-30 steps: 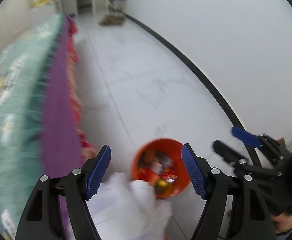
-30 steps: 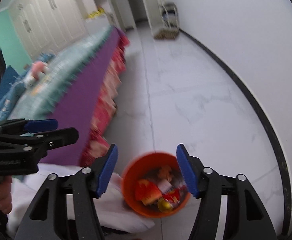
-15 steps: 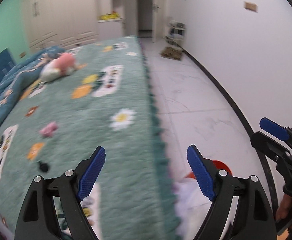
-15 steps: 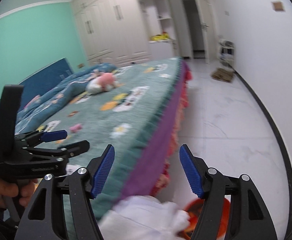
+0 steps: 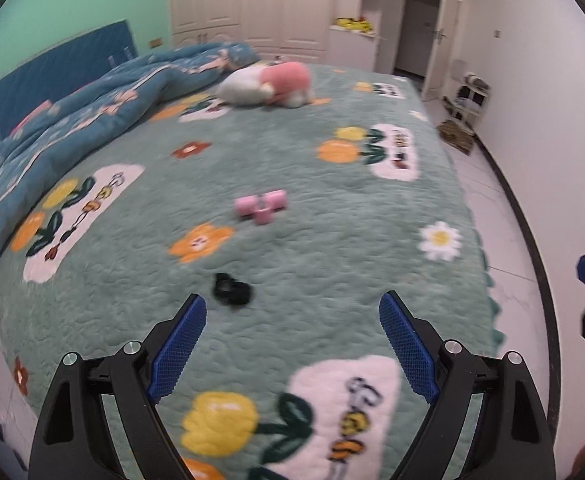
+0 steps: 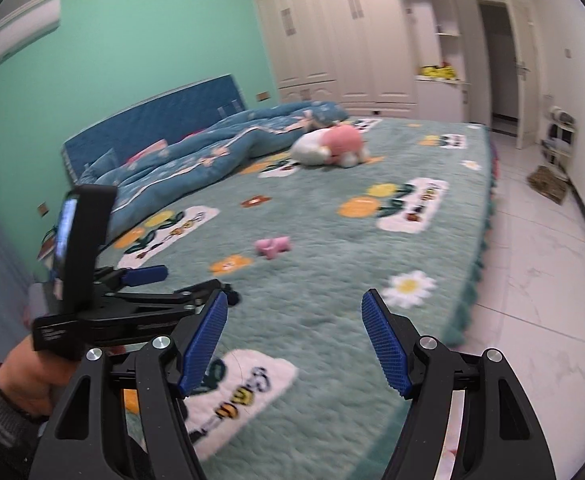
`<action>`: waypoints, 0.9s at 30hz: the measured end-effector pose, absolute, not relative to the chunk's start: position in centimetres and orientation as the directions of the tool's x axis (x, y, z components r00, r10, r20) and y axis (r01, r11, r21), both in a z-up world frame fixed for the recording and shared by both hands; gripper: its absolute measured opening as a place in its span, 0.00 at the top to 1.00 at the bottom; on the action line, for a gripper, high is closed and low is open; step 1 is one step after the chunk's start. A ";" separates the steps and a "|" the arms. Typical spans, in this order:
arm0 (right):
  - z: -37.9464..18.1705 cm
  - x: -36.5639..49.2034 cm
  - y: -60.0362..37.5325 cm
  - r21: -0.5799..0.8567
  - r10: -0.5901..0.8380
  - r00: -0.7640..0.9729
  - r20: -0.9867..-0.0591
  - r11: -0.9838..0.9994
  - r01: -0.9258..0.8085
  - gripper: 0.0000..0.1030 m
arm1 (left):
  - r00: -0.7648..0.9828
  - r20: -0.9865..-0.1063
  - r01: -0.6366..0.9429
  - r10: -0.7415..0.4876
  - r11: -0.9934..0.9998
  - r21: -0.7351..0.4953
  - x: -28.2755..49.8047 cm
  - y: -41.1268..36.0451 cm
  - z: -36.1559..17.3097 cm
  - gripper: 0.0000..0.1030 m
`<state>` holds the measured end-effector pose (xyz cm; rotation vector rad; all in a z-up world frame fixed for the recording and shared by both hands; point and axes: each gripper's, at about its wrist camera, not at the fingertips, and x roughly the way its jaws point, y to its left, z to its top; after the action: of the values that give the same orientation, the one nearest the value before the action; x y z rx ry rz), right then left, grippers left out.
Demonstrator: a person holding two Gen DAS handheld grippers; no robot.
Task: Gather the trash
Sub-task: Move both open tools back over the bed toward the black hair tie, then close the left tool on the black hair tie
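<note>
A small black item point(image 5: 231, 290) lies on the green bedspread point(image 5: 332, 264), just ahead of my left gripper point(image 5: 292, 340), which is open and empty. A pink piece point(image 5: 261, 205) lies farther up the bed; it also shows in the right wrist view point(image 6: 273, 245). My right gripper point(image 6: 294, 340) is open and empty above the bed's near part. The left gripper point(image 6: 144, 292) shows at the left of the right wrist view, partly hiding the black item point(image 6: 232, 298). The orange bin is out of view.
A pink and white plush toy point(image 5: 270, 88) and a blue duvet point(image 5: 72, 120) lie at the bed's far end. White tiled floor point(image 6: 544, 248) runs along the bed's right side beside a white wall. A small shelf rack point(image 6: 558, 136) stands near the door.
Both grippers swung up from the orange bin on the floor to face the bed top. The bin and white cloth left view; the black and pink items came into view.
</note>
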<state>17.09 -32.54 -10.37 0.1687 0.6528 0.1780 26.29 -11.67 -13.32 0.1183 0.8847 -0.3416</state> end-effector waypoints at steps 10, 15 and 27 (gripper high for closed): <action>-12.5 23.4 -28.8 0.220 0.279 0.731 -0.623 0.959 -0.179 0.32 | 0.531 -0.825 0.261 -0.191 0.964 -0.055 32.0 -8.4 -17.9 0.15; -14.0 25.7 -28.2 0.230 0.293 0.701 -0.651 0.955 -0.186 0.32 | 0.490 -0.855 0.244 -0.170 0.968 -0.052 34.4 -7.8 -20.4 0.15; -16.7 29.2 -27.6 0.252 0.320 0.660 -0.680 0.947 -0.199 0.32 | 0.418 -0.892 0.258 -0.175 0.964 -0.068 36.8 -7.8 -24.2 0.25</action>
<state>29.15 -27.60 -16.69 0.1612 0.7986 0.2947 36.80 -7.84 -24.21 0.0834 1.1075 -0.2717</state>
